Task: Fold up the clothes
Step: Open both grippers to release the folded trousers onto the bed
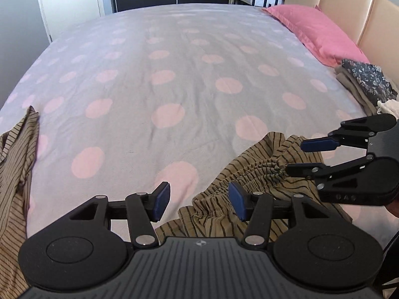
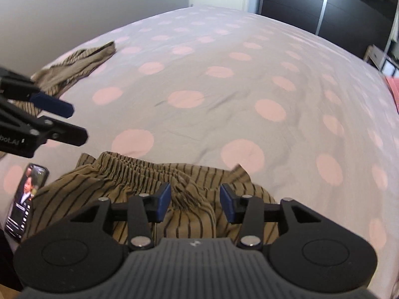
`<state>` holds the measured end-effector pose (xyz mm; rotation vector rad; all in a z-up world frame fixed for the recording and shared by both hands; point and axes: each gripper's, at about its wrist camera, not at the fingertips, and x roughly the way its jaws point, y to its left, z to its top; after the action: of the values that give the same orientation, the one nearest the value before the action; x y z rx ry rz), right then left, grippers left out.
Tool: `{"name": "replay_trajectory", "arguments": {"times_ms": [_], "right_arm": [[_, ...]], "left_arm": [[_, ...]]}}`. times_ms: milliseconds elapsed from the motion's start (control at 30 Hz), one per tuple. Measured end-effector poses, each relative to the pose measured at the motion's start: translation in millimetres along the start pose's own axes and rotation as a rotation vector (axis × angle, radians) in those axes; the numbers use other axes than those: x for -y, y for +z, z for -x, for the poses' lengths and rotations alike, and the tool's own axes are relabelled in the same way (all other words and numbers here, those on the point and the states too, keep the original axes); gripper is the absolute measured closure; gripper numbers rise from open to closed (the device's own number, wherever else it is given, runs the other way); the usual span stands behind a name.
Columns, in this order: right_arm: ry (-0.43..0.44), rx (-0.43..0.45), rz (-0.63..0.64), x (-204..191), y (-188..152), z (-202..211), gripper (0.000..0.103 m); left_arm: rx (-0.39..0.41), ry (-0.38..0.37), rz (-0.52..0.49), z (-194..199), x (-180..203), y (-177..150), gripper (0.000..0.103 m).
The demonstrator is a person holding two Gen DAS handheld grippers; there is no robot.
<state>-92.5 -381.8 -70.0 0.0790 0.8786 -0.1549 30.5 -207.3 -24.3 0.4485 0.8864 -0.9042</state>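
An olive garment with dark stripes (image 1: 251, 174) (image 2: 119, 172) lies crumpled at the near edge of the bed, its gathered elastic waistband facing up. My left gripper (image 1: 199, 200) (image 2: 77, 123) stands open at the waistband's left end, and its right pad (image 1: 237, 199) is just over the cloth. My right gripper (image 2: 195, 204) (image 1: 295, 158) is open too. A bunched tuft of the waistband rises between its pads without being pinched. More of the same striped cloth (image 1: 17, 164) (image 2: 82, 59) lies further left; I cannot tell whether it joins the first piece.
The bed sheet (image 1: 174, 74) is grey with pink dots. A pink pillow (image 1: 316, 32) and a stack of folded clothes (image 1: 366, 82) lie by the beige headboard (image 1: 361, 12). A phone with a lit screen (image 2: 25, 201) rests beside the garment.
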Motion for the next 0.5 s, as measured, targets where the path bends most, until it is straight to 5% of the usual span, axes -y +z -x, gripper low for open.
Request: {"name": "replay_trajectory", "arguments": {"times_ms": [300,500], "right_arm": [[0.004,-0.014,-0.079,15.6,-44.1,37.9,0.056],[0.027,-0.059,-0.092,24.8,-76.3,46.8,0.051]], "left_arm": [[0.004,0.004,0.029,29.8,0.4,-38.5,0.055],[0.002,-0.083,-0.018,40.8,19.9,-76.3,0.049]]}}
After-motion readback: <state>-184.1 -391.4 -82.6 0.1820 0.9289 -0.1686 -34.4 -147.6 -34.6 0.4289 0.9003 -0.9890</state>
